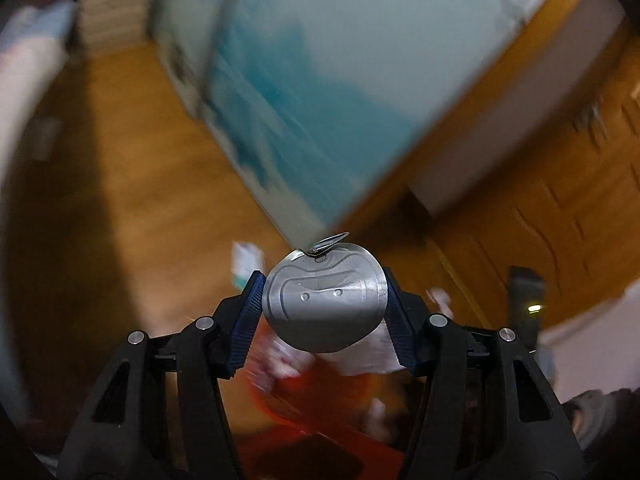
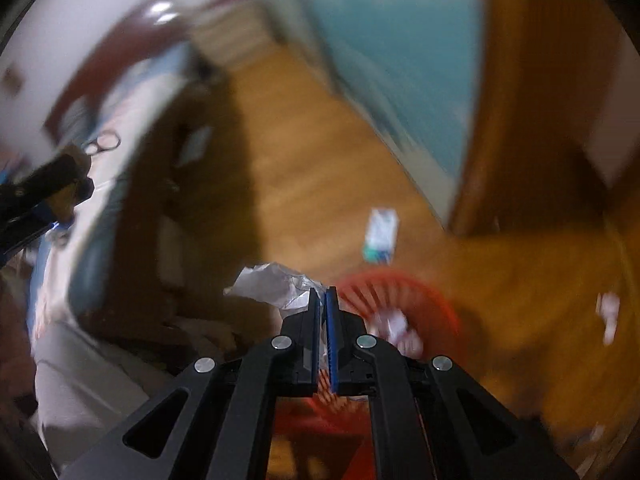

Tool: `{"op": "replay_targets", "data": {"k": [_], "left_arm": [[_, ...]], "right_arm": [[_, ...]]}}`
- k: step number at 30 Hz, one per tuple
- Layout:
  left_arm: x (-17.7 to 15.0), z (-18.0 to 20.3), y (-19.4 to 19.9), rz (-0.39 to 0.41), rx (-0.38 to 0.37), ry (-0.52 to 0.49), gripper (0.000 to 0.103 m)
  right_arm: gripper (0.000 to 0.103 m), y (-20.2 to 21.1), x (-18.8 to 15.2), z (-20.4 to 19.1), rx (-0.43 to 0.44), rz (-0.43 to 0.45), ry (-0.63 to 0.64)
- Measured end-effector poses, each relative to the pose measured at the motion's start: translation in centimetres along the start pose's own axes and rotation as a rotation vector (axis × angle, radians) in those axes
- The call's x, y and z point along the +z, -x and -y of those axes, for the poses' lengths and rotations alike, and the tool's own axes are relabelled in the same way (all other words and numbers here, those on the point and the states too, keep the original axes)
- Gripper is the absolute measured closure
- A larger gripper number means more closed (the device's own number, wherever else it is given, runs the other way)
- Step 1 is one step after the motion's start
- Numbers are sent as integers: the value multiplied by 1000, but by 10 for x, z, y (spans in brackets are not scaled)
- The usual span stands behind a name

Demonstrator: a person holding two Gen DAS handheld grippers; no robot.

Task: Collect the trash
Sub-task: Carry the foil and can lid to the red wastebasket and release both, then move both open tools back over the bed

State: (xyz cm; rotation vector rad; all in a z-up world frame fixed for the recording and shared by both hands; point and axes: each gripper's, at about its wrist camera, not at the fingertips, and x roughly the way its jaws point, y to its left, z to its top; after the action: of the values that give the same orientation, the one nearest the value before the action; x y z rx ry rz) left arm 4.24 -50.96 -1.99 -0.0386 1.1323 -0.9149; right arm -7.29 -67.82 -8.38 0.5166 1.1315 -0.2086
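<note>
My left gripper [image 1: 322, 280] is shut on a silver metal can lid [image 1: 324, 312] with a pull ring, the blue pads pressing on its two edges. Below it lies a blurred red basket [image 1: 320, 412] with white paper inside. My right gripper [image 2: 323, 292] is shut on a crumpled white paper [image 2: 272, 284] that sticks out to the left of its tips. It hovers over the red slatted basket [image 2: 404, 280], which holds white paper balls. The left gripper [image 2: 76, 184] also shows at the left edge of the right wrist view, with the lid's ring [image 2: 106, 142] above it.
A small white and green carton [image 2: 382, 236] lies on the wooden floor beyond the basket, and white scraps [image 2: 608, 316] lie to the right. A blue and white panel [image 1: 320, 80] and a wooden door frame [image 2: 504, 100] stand behind. A bed [image 2: 100, 160] is at left.
</note>
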Motion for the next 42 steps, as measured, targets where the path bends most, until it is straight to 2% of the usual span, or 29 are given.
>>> {"op": "replay_targets", "data": {"k": [1,4,7,11,12,13,14,15,17,19,25,29,33,37,38,42], "left_arm": [[-3,8,-31,-73,-3,-5,46],[-22,6,-99,-209,27,28,46],[-43,-7,-142,-340,72,60,46],[-59,-9,-158,-403,110,29,45],[-61,-9,-161,-414,112,29,45],[-63,-8,-163,-425,115,25,45],[-66,-6,-166,-439,124,15,45],[-68,-4,-168,-452,132,9,44],[-70,-1,-168,-464,138,5,34],[-66,0,-165,-450,147,-3,30],[-59,-6,-149,-407,144,6,27],[-42,-18,-105,-290,139,25,27],[-16,-39,-8,-8,183,27,25],[-19,-74,114,280,298,30,18],[-26,-86,143,343,334,38,12],[-62,-136,233,516,491,98,10]], "right_arm": [[98,-9,-5,7,-10,-14,-14],[98,-40,-18,31,-34,-62,-50],[98,-61,-32,43,-49,-99,-77],[94,-77,-51,41,-61,-123,-89],[88,-80,-53,42,-74,-122,-89],[77,-82,-54,43,-92,-117,-89],[47,-79,-56,44,-102,-98,-95],[39,-76,-55,45,-105,-83,-101],[38,-74,-57,42,-126,-71,-86],[38,-71,-54,42,-139,-61,-86],[38,-54,-40,32,-138,-27,-62],[38,-33,-24,9,-118,29,-28],[38,-6,-1,-42,-89,135,67],[38,16,21,-121,-17,234,190],[37,20,24,-147,18,255,220],[35,28,24,-241,140,305,327]]}}
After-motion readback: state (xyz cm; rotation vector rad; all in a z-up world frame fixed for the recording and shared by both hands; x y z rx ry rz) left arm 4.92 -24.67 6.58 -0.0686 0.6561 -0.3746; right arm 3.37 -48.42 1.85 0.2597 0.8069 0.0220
